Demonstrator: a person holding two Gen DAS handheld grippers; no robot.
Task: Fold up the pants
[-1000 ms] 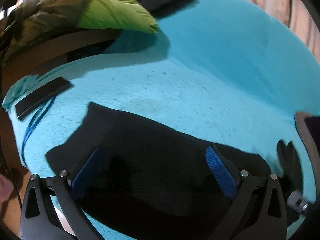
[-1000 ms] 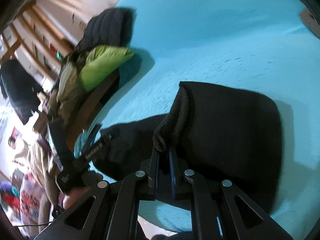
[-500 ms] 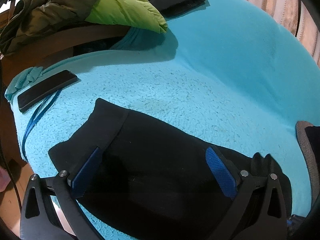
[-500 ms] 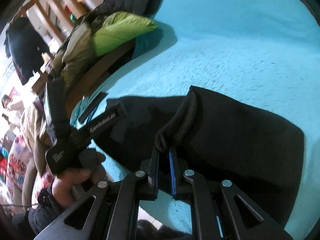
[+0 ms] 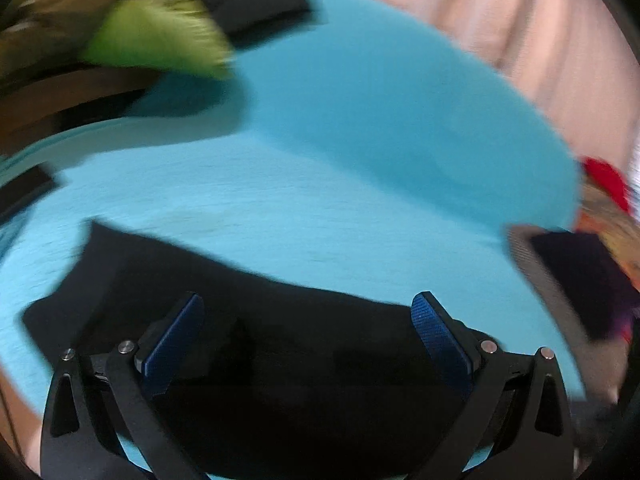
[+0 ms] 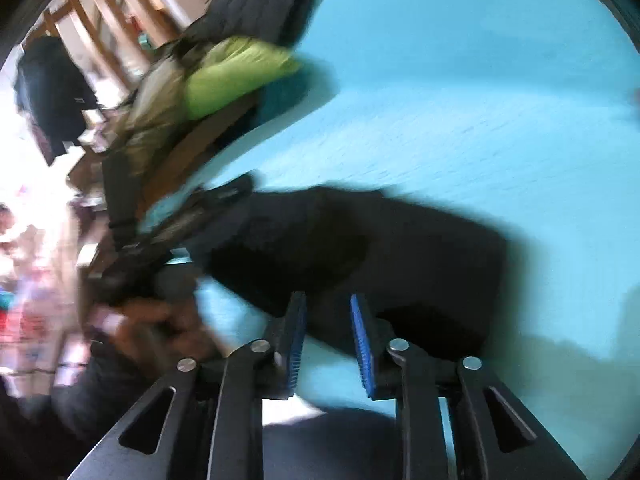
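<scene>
left wrist view: my left gripper [image 5: 308,340] has its jaws spread wide above the black pants [image 5: 280,320], which lie flat on the turquoise blanket [image 5: 360,140]; nothing sits between my blue pads [image 5: 436,336]; a green pillow [image 5: 156,36] lies far off, blurred. right wrist view: my right gripper [image 6: 328,340] hangs with jaws parted, gripping nothing; the pants [image 6: 400,248] lie just ahead; the left hand [image 6: 160,324] is blurred.
</scene>
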